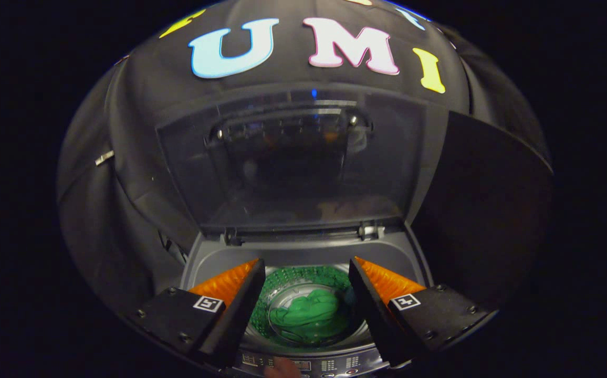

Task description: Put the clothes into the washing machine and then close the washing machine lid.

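Looking down along the gripper (306, 265), one sees its two fingers spread wide apart, and they hold nothing; between them there is only air above the washing machine (303, 252). The machine is a top-loading one with a grey body, and its mouth is open. Inside, the drum (303, 278) has a perforated wall that looks green, and at its bottom lies the green clothes (311, 315), a crumpled piece resting low in the drum, between the two fingers and well below them. The fingers do not touch the cloth. Beyond the fingers the washing machine lid (293, 163) stands raised, almost upright on its hinges at the back rim, and it is dark and half transparent with reflections. Just below the drum opening, the control panel (309, 363) of the machine shows small marks too small to read.
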A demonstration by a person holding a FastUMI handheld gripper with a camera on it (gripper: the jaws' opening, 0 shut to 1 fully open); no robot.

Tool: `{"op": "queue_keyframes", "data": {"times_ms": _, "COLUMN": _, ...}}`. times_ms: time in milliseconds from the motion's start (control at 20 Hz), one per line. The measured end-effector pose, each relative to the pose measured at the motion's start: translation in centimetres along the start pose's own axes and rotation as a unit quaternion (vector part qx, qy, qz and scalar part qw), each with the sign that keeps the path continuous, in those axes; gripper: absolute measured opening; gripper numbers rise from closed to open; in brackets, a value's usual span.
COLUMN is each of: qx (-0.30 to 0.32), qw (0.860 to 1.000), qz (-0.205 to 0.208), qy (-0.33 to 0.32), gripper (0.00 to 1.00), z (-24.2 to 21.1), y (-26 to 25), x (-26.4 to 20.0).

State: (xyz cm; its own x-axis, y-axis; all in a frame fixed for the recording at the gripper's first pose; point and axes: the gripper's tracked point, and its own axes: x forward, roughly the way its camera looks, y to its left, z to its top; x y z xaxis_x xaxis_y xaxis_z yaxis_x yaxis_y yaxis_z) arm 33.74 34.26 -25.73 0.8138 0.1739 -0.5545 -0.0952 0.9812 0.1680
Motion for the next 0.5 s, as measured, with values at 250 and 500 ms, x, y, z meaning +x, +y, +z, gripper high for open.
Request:
{"op": "queue_keyframes", "data": {"times_ms": 250, "qx": -0.005, "qw": 0.997, "qz": -0.013, "qy": -0.077, "gripper": 1.0, "z": 8.3, "y": -1.1, "x": -3.6}}
{"op": "queue_keyframes", "data": {"times_ms": 500, "qx": 0.005, "qw": 0.991, "qz": 0.002, "qy": -0.136, "gripper": 1.0, "z": 16.5, "y": -0.4, "x": -4.7}}
